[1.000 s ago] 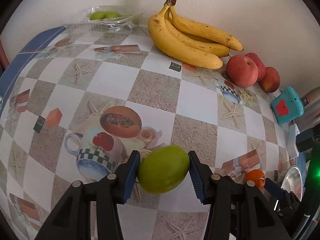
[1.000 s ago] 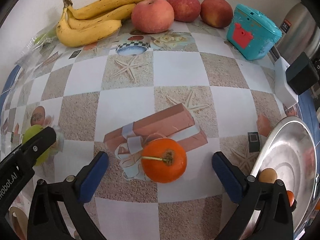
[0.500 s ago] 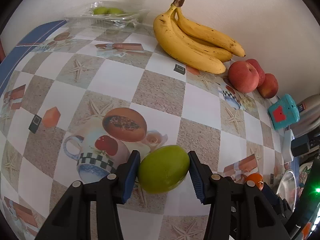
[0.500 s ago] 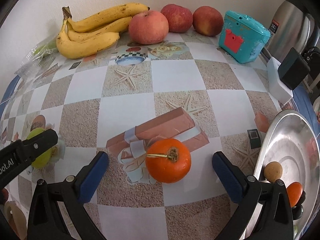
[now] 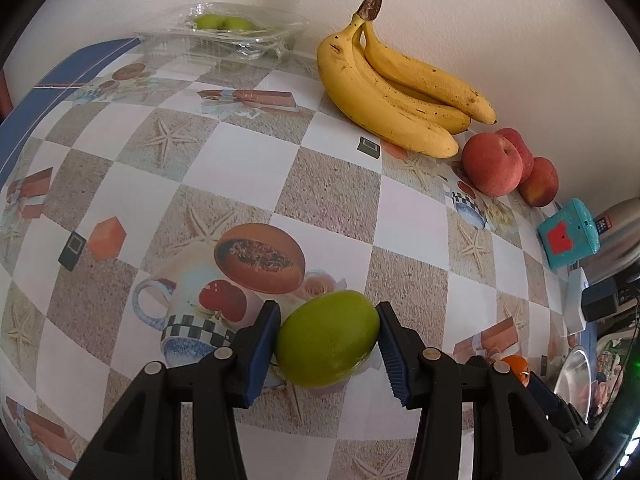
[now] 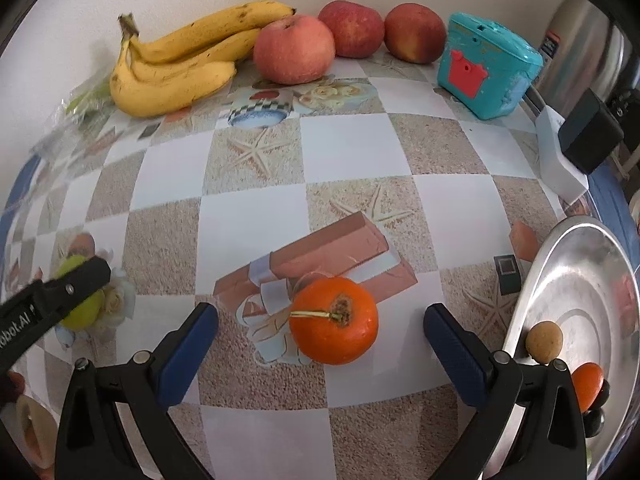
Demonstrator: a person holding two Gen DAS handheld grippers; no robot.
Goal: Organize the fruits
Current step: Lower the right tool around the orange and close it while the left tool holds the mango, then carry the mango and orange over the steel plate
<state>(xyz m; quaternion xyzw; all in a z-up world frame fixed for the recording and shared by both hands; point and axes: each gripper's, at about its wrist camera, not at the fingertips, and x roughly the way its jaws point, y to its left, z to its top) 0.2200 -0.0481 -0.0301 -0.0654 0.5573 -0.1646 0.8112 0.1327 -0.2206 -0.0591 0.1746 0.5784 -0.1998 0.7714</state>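
Note:
My left gripper [image 5: 327, 340] is shut on a green fruit [image 5: 327, 338] and holds it just above the patterned tablecloth. It also shows in the right wrist view [image 6: 80, 304] at far left. My right gripper [image 6: 320, 332] is open, its jaws wide on either side of an orange fruit [image 6: 334, 320] with a stem that rests on the cloth. The orange fruit is small at lower right in the left wrist view [image 5: 516, 366]. A banana bunch [image 5: 396, 100] and three red apples [image 5: 494, 164] lie along the back wall.
A clear plastic tray [image 5: 224, 34] with two green fruits sits at the back left. A teal toy box [image 6: 486, 66], a steel flask [image 6: 588, 52] and a black adapter [image 6: 590, 136] stand at the right. A steel plate [image 6: 580, 280] holds small fruits.
My left gripper with the green fruit has shifted so the bananas and apples sit further off. My right gripper has drawn slightly nearer the orange fruit; its jaws stay wide.

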